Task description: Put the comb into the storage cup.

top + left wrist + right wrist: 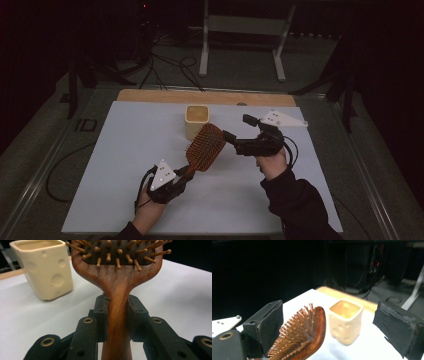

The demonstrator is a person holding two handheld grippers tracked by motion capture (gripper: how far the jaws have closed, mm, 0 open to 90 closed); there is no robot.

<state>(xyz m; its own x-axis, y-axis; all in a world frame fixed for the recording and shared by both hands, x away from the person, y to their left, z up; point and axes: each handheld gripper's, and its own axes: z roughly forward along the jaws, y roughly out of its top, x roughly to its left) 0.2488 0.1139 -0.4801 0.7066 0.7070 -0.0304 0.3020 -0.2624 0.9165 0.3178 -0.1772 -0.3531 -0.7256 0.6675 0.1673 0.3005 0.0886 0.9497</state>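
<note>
High view: the left hand-held gripper (181, 176) sits low on the pale worktop (125, 150), its jaws clamped on the narrow neck of a reddish-brown wooden paddle hairbrush with peg bristles (205, 148). The brush's long axis runs from that grip up and away toward the far right, so the broad head is lifted above the surface, just in front of a cream square ceramic cup with round dimples (196, 120). Left gripper view confirms the hold: both black pads press the handle (117, 322) from either side, directly under the point where it flares into the head, with the cup (45, 267) off to one side.

The right hand-held gripper (239, 134) comes in from the other end, with its jaws wide apart. In the right gripper view the brush head (304, 335) lies near one jaw, bristles facing that jaw, and the far jaw stands well clear of it; the cup (345, 320) is behind.

My judgement is that the head is nearest to the right gripper, so a handover or a two-point hold would depend on those open jaws straddling the head across its thickness.
</note>
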